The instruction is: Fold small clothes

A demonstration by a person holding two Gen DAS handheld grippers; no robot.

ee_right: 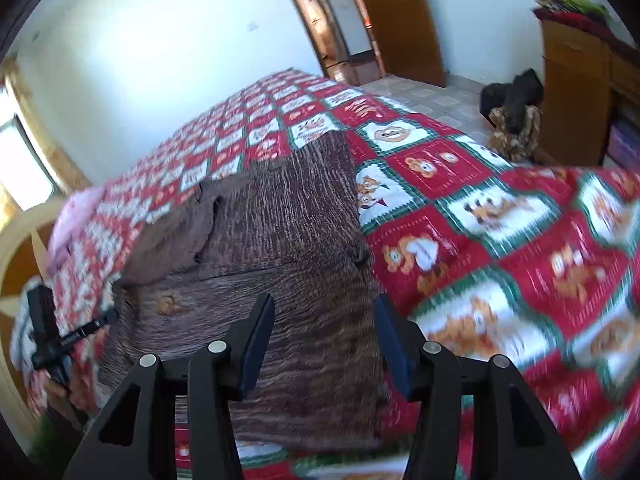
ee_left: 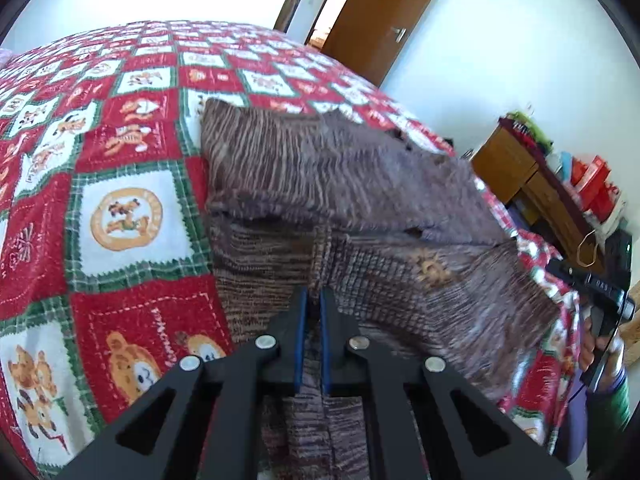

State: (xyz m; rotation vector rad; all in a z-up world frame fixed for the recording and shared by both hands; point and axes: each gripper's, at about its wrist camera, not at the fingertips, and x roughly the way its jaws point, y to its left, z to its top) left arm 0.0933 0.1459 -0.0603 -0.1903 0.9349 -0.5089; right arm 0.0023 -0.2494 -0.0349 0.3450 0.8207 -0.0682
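Note:
A small brown knit sweater (ee_left: 340, 200) lies partly folded on a red, white and green patchwork bed cover (ee_left: 120, 208). My left gripper (ee_left: 313, 300) is shut on a fold of the sweater's near edge, with knit cloth running between the blue pads. In the right wrist view the sweater (ee_right: 280, 240) lies flat on the cover (ee_right: 500, 240). My right gripper (ee_right: 324, 312) is open and empty just above the sweater's near part. The left gripper (ee_right: 108, 316) shows at the sweater's left edge, and the right gripper's body (ee_left: 600, 292) shows at the far right of the left wrist view.
A brown door (ee_left: 384, 16) stands open beyond the bed. A wooden cabinet (ee_left: 532, 184) with stacked items stands at the right, also in the right wrist view (ee_right: 576, 92). A dark bundle (ee_right: 514, 120) lies on the tiled floor. A wooden bed frame (ee_right: 24, 248) curves at the left.

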